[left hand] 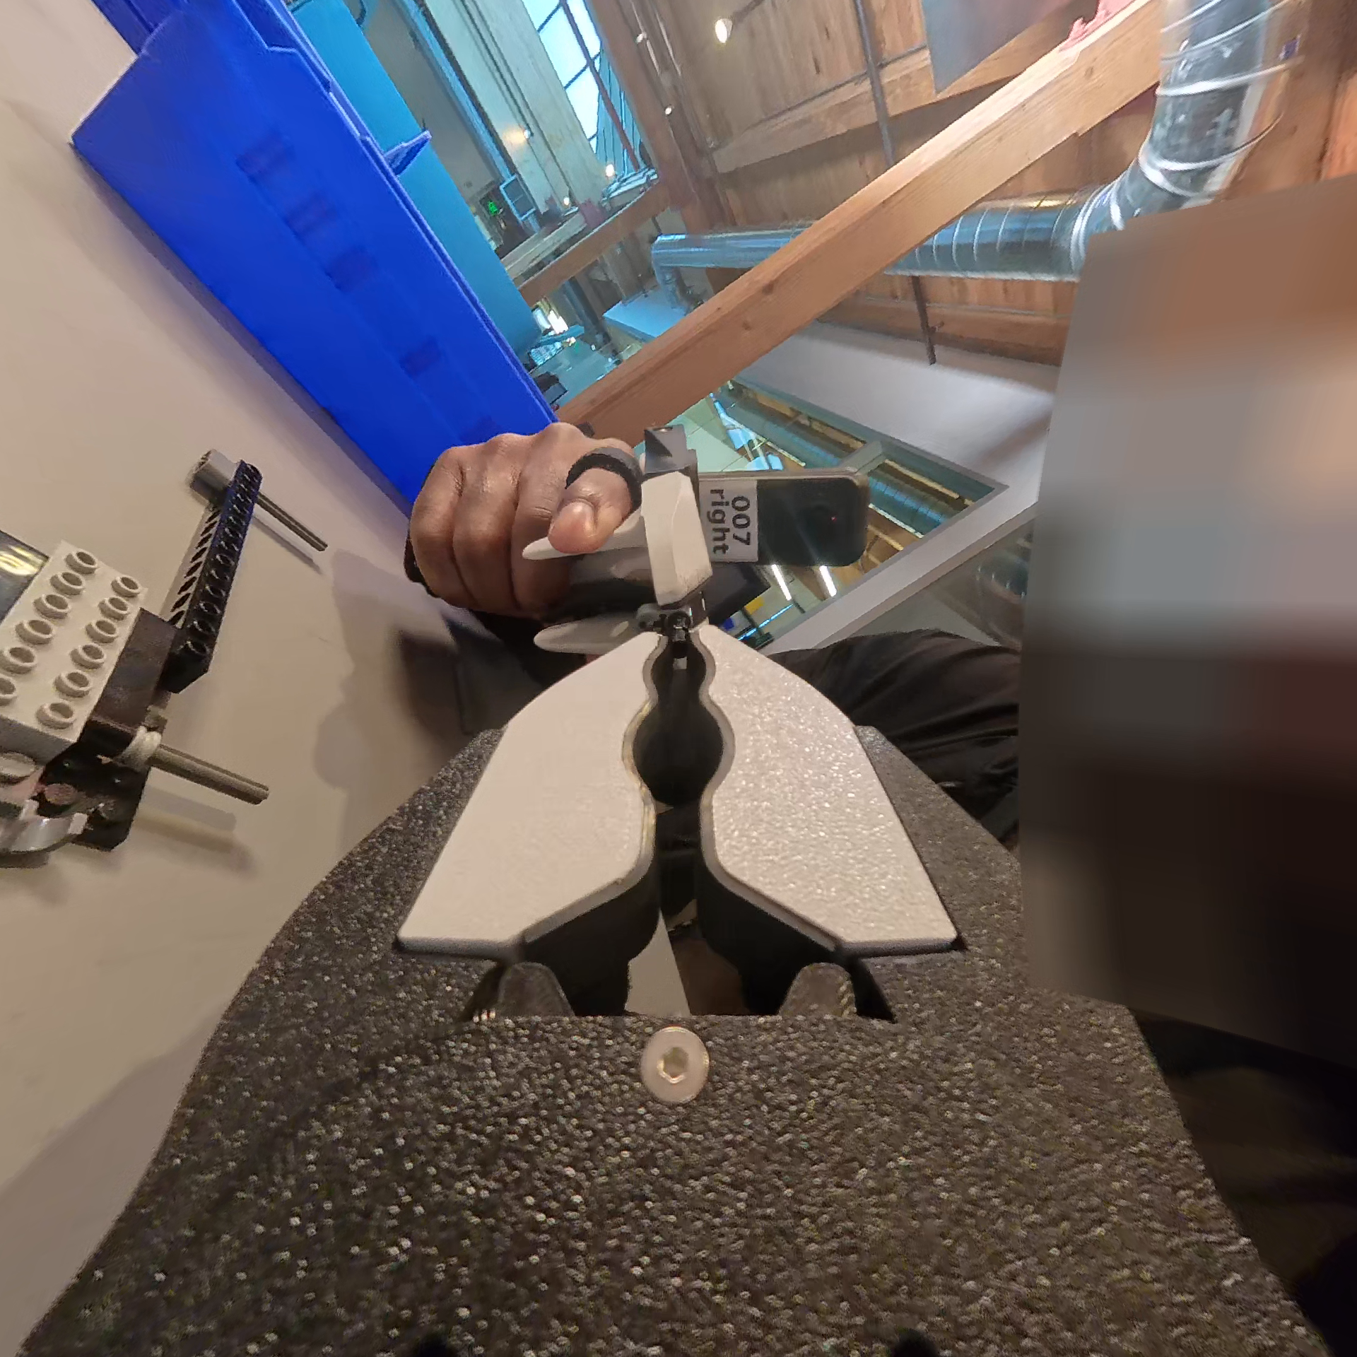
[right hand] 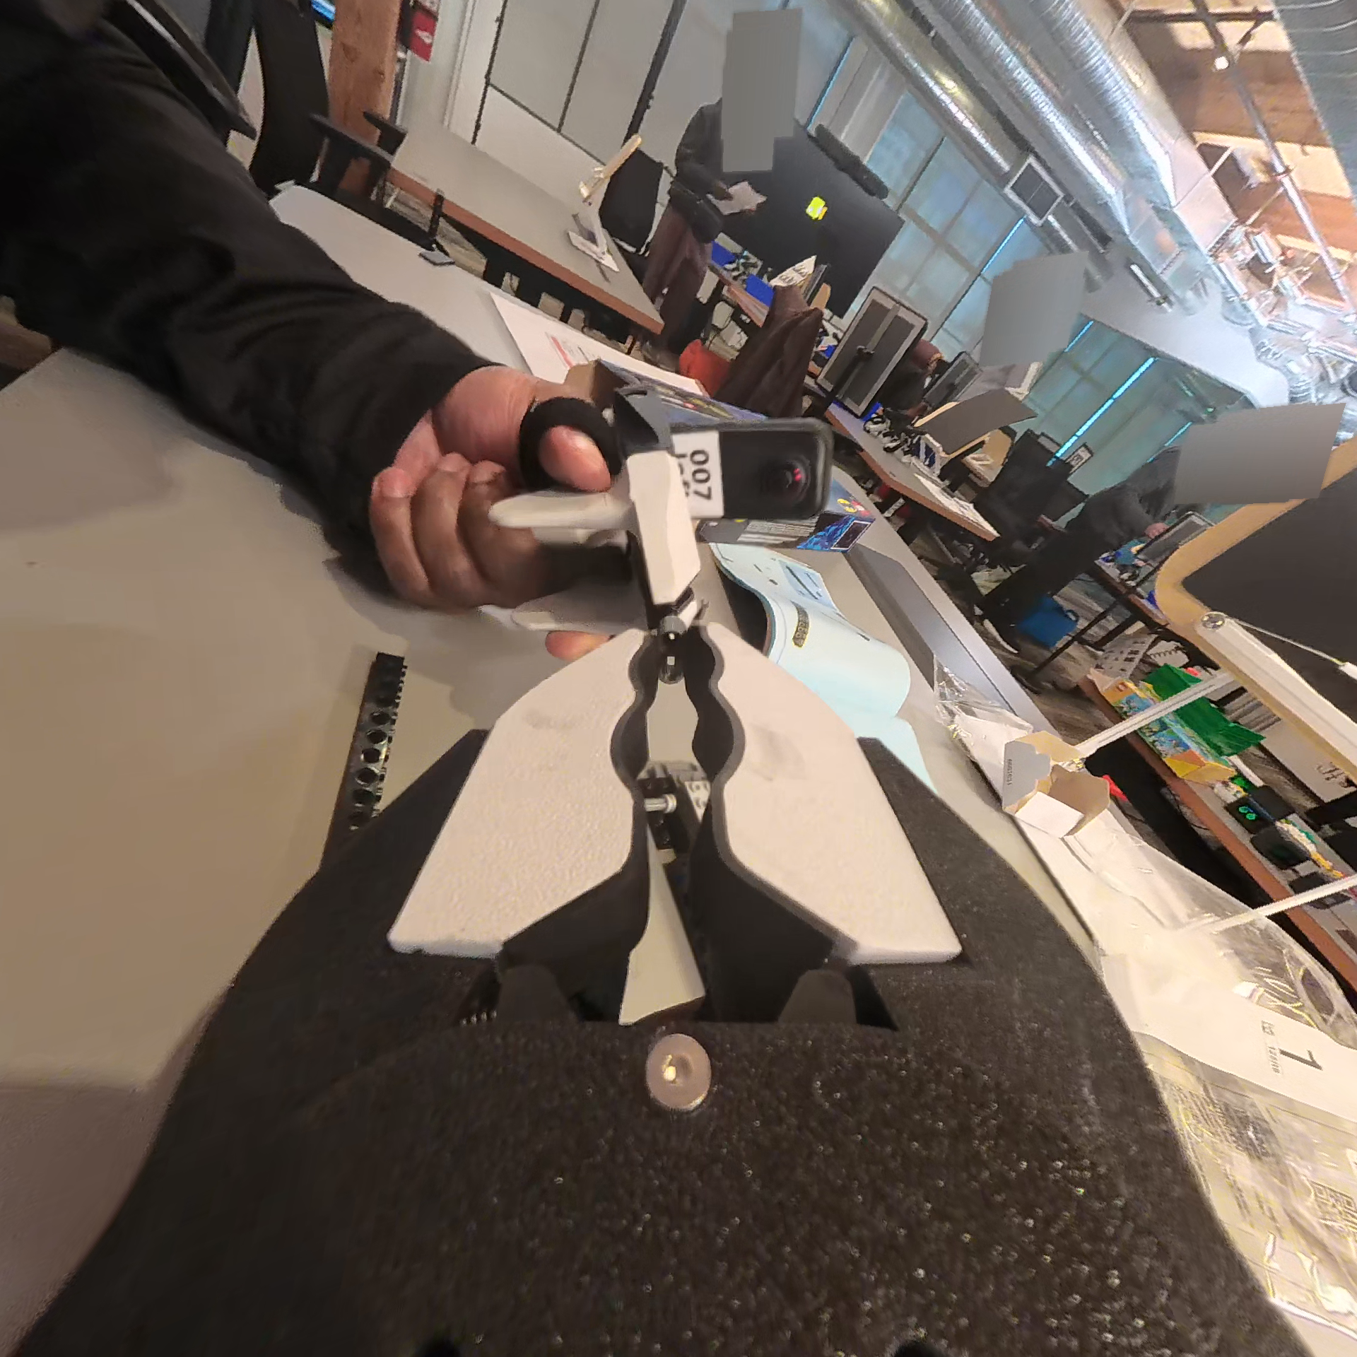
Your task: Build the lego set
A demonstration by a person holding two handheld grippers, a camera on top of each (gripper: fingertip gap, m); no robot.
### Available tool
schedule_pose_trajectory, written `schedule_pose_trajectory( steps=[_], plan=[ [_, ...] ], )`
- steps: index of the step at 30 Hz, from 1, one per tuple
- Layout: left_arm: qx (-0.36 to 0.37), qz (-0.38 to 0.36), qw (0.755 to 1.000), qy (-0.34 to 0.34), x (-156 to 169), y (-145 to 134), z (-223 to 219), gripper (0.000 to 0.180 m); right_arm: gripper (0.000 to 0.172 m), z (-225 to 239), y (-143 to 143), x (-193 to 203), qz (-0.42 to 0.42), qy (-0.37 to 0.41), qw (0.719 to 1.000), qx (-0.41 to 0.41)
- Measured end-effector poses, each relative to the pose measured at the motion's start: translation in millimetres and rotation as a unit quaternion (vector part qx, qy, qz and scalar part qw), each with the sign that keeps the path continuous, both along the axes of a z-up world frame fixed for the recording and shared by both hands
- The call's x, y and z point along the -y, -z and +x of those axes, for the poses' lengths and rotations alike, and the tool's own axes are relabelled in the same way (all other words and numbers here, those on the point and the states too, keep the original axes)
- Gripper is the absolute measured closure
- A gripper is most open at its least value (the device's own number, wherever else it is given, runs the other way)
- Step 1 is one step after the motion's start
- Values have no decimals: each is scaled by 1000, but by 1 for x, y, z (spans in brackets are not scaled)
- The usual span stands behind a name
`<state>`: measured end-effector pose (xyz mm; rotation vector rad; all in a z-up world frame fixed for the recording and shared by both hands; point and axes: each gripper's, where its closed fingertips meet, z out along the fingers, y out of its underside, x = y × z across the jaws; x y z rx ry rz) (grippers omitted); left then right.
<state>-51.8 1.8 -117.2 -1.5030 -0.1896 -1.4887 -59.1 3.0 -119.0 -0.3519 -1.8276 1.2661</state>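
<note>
I am pinching one small grey and black piece (right hand: 668,630) between my two tools, tip to tip. My left gripper (left hand: 679,646) and right gripper (right hand: 670,657) are both squeezing it, jaws narrow. One long black bar (left hand: 216,558) is lying far left.

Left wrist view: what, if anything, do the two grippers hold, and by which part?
Both hold one small grey-and-black piece, tip to tip. The left gripper pinches one end and the right gripper the other.
</note>
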Motion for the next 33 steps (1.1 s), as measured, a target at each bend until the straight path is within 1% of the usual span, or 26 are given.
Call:
schedule_pose_trajectory(
  steps=[1,5,8,12,16,20,22,33],
  plan=[
    [-12,-4,1000,1,0,2,0,177,164,1,2,0,6,-3,1000,6],
    [-74,-19,997,1,1,11,2,177,164,3,13,4,34,-15,999,29],
    [-80,-20,997,-5,1,12,-1,177,164,0,14,3,38,-4,999,25],
    [-76,-18,997,-26,-1,11,-6,177,164,-6,12,1,35,22,999,15],
    [-55,-15,997,-49,-4,8,-12,177,164,-12,9,-3,16,50,999,7],
    [-35,-12,998,-57,-5,5,-15,177,165,-16,6,-6,-10,68,998,4],
    [-36,-12,998,-57,-6,6,-13,177,165,-18,4,-8,-18,74,997,3],
    [-51,-7,999,-19,-1,6,-2,177,164,-5,4,-2,-22,11,999,30]
  ],
)
